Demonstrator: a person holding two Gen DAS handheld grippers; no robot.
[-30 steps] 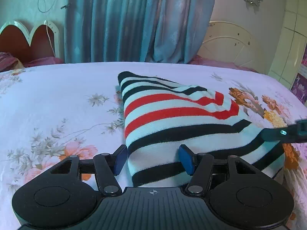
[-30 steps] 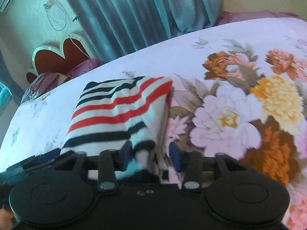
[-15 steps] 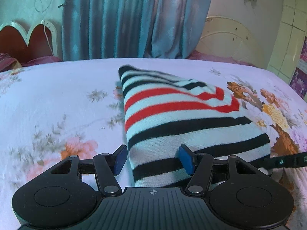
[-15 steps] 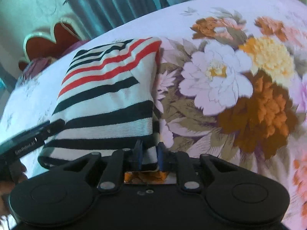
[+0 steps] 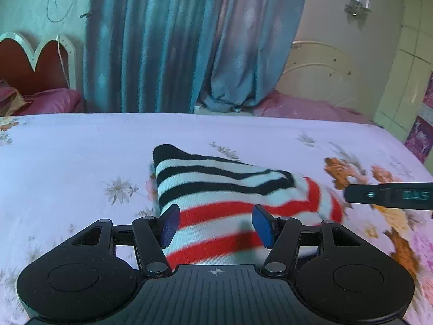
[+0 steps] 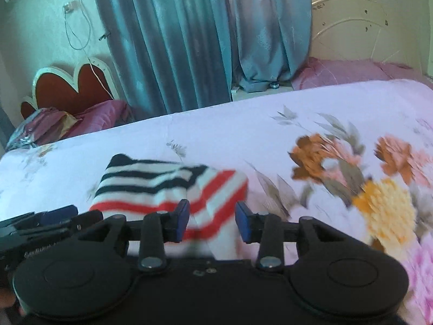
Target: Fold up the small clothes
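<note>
Left wrist view: left tongs (image 5: pixel 215 224) spread, blue pads (image 5: pixel 170 224) clear of the cloth on both sides, nothing pinched. Striped garment (image 5: pixel 230 187) lying folded on the bed (image 5: pixel 81 157), red stripes nearest the camera, black stripes on the far part, near edge running in between the pads and under the tongs' body. Garment somewhat blurred on its right side. Right tongs (image 5: pixel 389 195) entering from the right edge as a dark bar, just beside the garment's right end; contact there not clear. Blue curtain (image 5: pixel 173 43) behind the bed, a headboard (image 5: pixel 35 62) at far left.

Right wrist view: right tongs (image 6: pixel 212 220) partly spread, having just been opening; pads (image 6: pixel 182 219) apart from the cloth, nothing pinched. Garment (image 6: pixel 167 184) on the bed (image 6: pixel 243 135) ahead and to the left, its red-striped near right corner lying between the pads. Picture blurred, the floral print at right smeared. Left tongs (image 6: pixel 48 216) visible at the left edge, beside the garment's near left corner. A bit of a hand (image 6: pixel 6 300) at the lower left corner.
</note>
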